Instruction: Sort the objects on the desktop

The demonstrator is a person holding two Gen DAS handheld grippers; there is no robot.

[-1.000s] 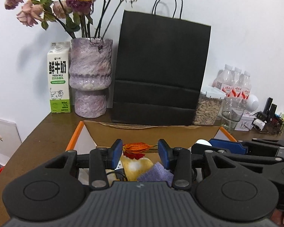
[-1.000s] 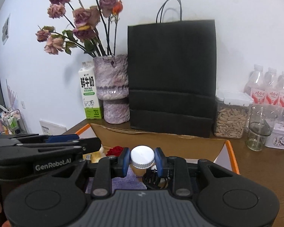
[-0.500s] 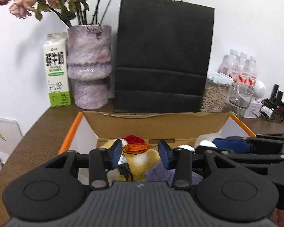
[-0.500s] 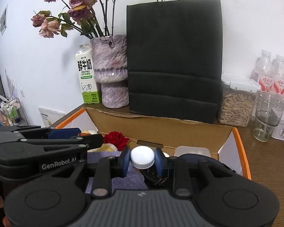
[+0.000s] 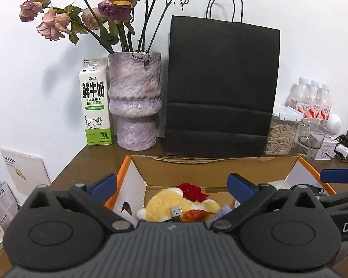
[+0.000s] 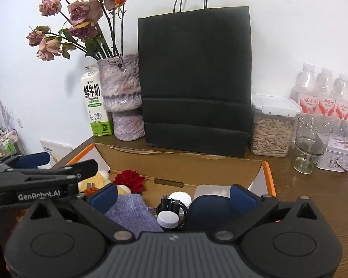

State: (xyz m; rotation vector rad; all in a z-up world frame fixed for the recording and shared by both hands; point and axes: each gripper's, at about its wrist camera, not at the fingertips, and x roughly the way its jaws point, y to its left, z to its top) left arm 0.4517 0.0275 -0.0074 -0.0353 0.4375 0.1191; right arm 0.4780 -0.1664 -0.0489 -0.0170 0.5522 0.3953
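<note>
- Two grippers are ours, both above the open cardboard box, our landmark; the left gripper has its jaws opening, spread wide with nothing pressed between them.
- Left of the box, at the back, we see a milk carton upright on the wooden desk, touching or just beside a purple vase of dried roses.
- Inside the box, at its left end, lie a yellow plush toy, a red rose on it, and an orange flower next to a small USB plug.
- Behind the box's middle stands a black paper bag, upright against the wall.
- Our right gripper also has its jaws opening, holding nothing; beneath it in the box sit a white-capped bottle, a lilac cloth pouch, a black adapter and a dark blue case.
- Right of the box, at the back, we see a jar of seeds, a glass, a small tin and three water bottles.
</note>
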